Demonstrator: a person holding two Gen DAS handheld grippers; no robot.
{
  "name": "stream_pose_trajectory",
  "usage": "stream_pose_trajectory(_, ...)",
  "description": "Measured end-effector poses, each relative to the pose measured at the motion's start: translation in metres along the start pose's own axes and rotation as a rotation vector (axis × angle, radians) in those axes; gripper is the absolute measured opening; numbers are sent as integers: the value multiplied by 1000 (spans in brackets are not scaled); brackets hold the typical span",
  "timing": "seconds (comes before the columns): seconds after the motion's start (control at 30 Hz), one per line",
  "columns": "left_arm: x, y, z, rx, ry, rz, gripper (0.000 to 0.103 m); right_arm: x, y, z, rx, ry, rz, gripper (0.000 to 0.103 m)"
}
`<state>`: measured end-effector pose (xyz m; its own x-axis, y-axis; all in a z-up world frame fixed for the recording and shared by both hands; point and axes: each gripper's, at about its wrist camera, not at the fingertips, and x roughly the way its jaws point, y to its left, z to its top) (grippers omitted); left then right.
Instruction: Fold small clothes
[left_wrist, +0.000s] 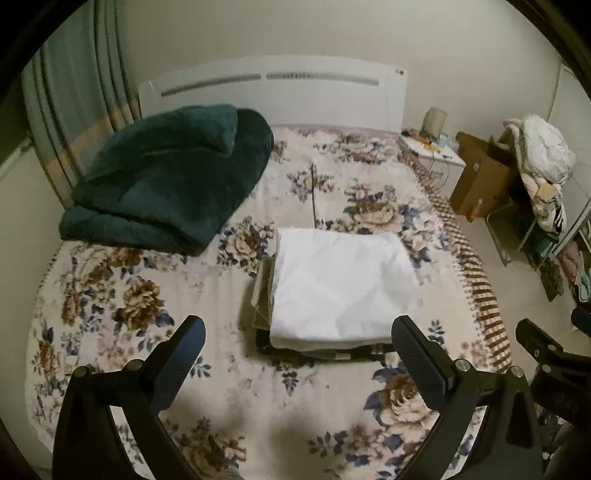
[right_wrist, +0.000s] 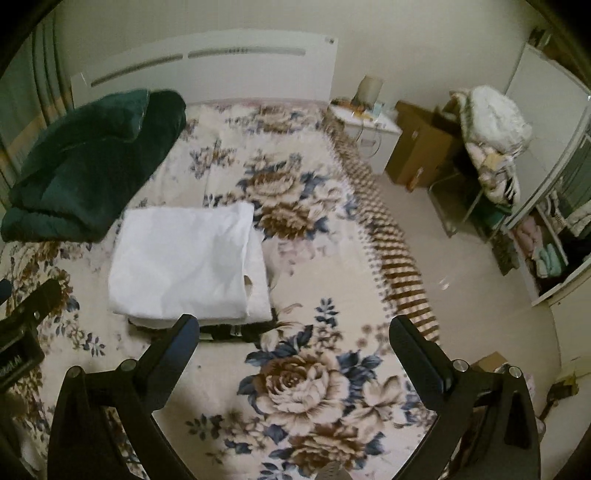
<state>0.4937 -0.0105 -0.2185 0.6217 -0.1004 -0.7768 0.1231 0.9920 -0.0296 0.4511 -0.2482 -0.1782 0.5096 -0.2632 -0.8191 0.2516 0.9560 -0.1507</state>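
White folded cloth hides most of the dark garments stacked beneath; only my right camera shows its torn edge. Left gripper and right gripper gape wide, empty.

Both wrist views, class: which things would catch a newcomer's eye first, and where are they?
A folded white garment tops a small stack of clothes mid-bed on the floral bedspread. A dark green blanket lies heaped near the headboard's left end. Both the left gripper and right gripper hover open, empty.

A stack of folded clothes lies on the bed, a folded blanket behind-left, a nightstand right of the headboard.
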Motion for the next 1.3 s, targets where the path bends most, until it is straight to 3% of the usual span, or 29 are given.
stream_pose_trajectory(0.27, -118, -7, -11, -7, -105, 24, 103, -135, -25, -27, -8, -128, 1, 103)
stream_pose_trajectory(0.5, -192, -14, -29, -5, -153, 24, 103, -244, -44, -58, 11, -223, 23, 103)
stream_pose_trajectory(0.7, -232, -14, -42, -10, -187, 28, 103, -315, -58, -76, 20, -303, 20, 103)
stream_pose_trajectory(1.0, -271, -9, -54, -34, -219, 47, 103, -373, -69, -92, 28, -335, 60, 103)
stream_pose_trajectory(1.3, -288, -11, -62, -28, -235, 44, 103, -395, -73, -100, 27, -349, 83, 103)
